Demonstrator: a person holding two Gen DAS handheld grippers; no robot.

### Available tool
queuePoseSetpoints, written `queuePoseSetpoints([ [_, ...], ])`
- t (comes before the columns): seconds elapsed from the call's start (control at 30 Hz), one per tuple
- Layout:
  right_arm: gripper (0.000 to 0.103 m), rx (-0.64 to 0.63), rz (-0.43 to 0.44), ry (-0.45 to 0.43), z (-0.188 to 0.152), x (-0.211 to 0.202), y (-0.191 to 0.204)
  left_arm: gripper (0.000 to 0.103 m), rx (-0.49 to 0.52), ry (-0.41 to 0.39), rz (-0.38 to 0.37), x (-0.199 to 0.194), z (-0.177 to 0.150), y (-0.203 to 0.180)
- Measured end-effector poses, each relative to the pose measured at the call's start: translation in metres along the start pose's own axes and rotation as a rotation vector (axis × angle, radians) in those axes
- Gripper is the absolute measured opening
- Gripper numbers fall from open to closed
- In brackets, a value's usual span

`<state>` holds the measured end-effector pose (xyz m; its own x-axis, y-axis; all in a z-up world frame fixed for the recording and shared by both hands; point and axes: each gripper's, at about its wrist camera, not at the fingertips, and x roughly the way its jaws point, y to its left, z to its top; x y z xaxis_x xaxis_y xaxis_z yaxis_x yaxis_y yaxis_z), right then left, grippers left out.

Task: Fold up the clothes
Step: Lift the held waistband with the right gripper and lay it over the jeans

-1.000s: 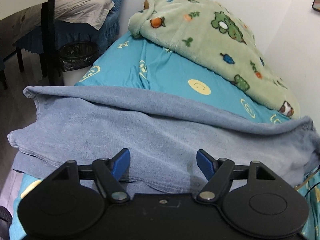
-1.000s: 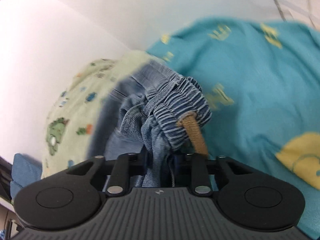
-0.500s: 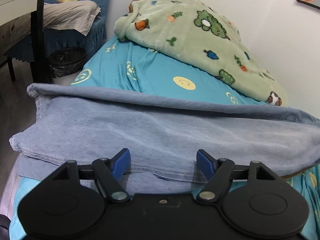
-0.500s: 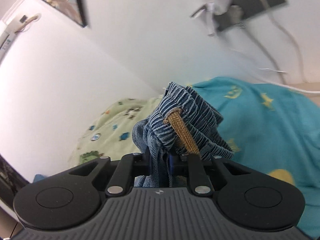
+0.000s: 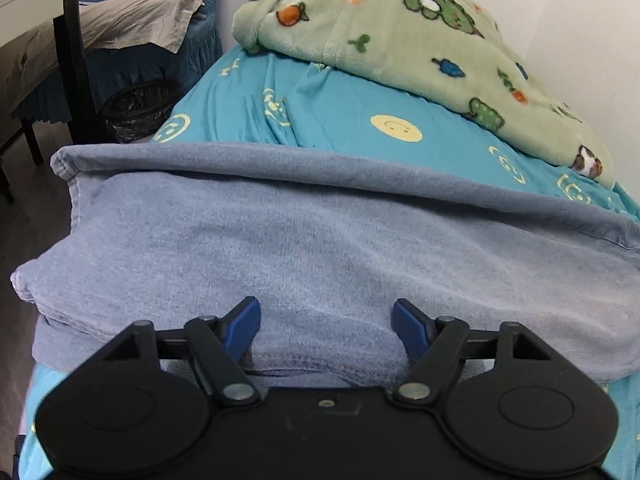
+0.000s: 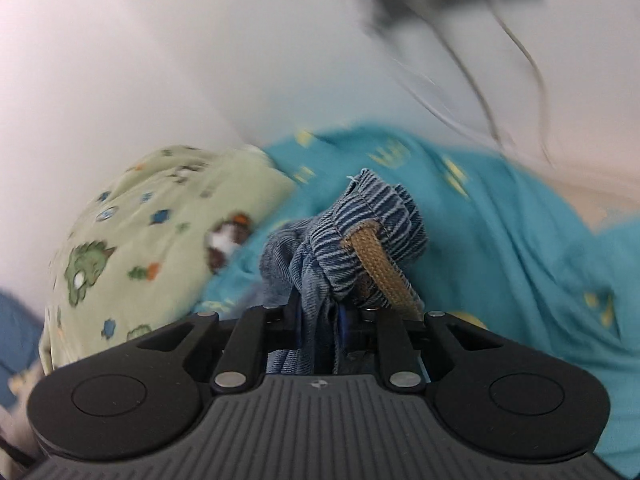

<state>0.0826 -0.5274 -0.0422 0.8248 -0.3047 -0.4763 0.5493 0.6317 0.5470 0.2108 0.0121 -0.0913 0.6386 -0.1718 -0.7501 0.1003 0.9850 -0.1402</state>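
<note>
Two grippers going here. My left gripper (image 5: 326, 320) has its blue fingers (image 5: 242, 326) spread wide with nothing between them, hovering just over the pale blue garment (image 5: 320, 248) that lies stretched across the bed (image 5: 340, 112), its far edge rolled over. My right gripper (image 6: 332, 316) has its fingers pinched tight on the bunched denim waistband (image 6: 360, 236), tan drawstring (image 6: 380, 272) hanging out of it, held up above the teal sheet. Green blanket (image 5: 400, 28) is piled by the wall. Right view's pretty blurry.

Soft matt denim trousers (image 5: 320, 248), fleecy green blanket (image 5: 420, 28), smooth cotton bedsheet (image 5: 340, 108).
</note>
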Motion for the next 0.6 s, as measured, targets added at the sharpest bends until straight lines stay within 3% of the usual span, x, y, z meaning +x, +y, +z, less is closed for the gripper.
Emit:
queuePoseSetpoints([
  [0.2, 0.016, -0.313, 0.14, -0.134, -0.027, -0.032, 0.106, 0.071, -0.035, -0.008, -0.037, -0.008, 0.006, 0.004],
  [0.33, 0.015, -0.521, 0.279, -0.153, -0.08, -0.052, 0.172, 0.071, -0.044, -0.034, -0.044, -0.02, 0.013, 0.007],
  [0.47, 0.015, -0.754, 0.412, -0.08, -0.168, -0.058, 0.215, 0.071, -0.073, -0.065, -0.058, -0.031, 0.019, 0.017],
  [0.6, 0.015, -1.034, 0.474, 0.105, -0.264, -0.045, 0.221, 0.071, -0.093, -0.064, -0.081, -0.031, 0.018, 0.024],
])
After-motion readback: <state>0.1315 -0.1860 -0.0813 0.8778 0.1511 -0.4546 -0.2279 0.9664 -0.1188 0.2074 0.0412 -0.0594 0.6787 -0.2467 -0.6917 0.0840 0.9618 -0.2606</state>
